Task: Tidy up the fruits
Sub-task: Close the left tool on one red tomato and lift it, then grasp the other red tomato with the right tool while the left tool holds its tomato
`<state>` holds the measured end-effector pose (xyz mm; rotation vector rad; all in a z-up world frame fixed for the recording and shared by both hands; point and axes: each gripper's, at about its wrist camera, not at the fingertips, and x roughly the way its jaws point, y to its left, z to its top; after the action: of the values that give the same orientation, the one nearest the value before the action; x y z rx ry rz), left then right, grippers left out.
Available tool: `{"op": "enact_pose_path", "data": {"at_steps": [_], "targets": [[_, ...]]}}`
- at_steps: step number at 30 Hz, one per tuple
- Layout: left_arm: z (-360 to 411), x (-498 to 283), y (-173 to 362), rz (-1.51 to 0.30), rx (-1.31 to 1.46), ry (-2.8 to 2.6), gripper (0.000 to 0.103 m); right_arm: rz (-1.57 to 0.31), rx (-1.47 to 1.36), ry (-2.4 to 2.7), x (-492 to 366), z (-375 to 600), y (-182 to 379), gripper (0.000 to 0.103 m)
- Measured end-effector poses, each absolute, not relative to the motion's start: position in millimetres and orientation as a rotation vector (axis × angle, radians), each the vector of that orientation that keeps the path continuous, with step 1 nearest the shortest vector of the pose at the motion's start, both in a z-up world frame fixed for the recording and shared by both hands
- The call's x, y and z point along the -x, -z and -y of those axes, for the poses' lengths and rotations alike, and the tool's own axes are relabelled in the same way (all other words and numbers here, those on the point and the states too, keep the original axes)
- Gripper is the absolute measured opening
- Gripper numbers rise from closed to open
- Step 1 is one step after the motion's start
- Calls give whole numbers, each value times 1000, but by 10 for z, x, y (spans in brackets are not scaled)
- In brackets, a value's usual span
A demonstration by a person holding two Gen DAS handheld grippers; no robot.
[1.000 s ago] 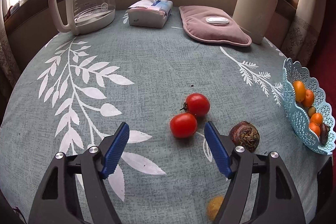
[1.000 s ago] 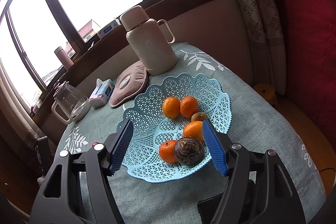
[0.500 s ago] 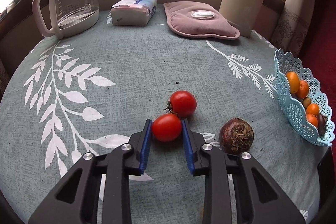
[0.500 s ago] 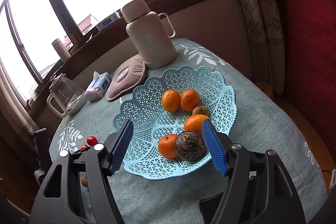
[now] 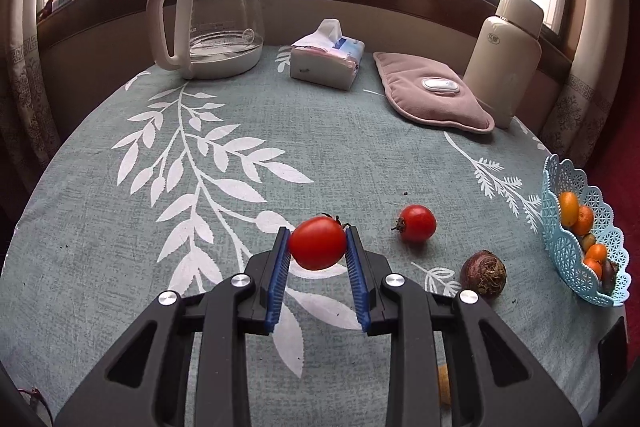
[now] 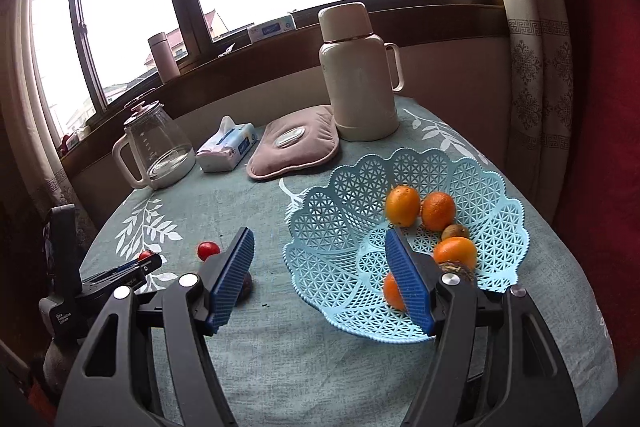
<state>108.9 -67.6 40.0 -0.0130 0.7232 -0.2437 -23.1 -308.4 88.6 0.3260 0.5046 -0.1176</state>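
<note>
While the left gripper was only closing around the tomato on the cloth half a second ago, it now pinches this tomato between its blue pads and has lifted it above the table. In my judgement the carry to the blue basket comes next. Left of the basket, a second tomato and a dark round fruit lie apart on the grey-green cloth with white leaves. The right gripper hangs spread and empty just before the basket, which holds oranges. Well behind the basket stand a thermos, a pink pad, tissues and a glass kettle under the windows.
</note>
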Motion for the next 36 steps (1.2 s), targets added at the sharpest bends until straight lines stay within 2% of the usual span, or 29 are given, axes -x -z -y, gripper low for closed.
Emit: {"op": "enact_pose_path", "data": {"at_steps": [14,25,27,31,36], "targets": [[267,-958,-460,-693,92,206,28,-692,-184,-53,-728,2063,-524,70],[163,-965,-451,-689,137,209,28,-794,-146,-110,-1270,1870,-332,69],[159,-975,-440,-698,144,219,28,-815,-136,-129,-1333,1835,-312,67],[176,-981,-425,-709,146,234,28,-868,-115,-138,-1443,1795,-240,56],[209,-982,-413,-716,144,248,28,-901,-107,-130,-1548,1788,-145,52]]}}
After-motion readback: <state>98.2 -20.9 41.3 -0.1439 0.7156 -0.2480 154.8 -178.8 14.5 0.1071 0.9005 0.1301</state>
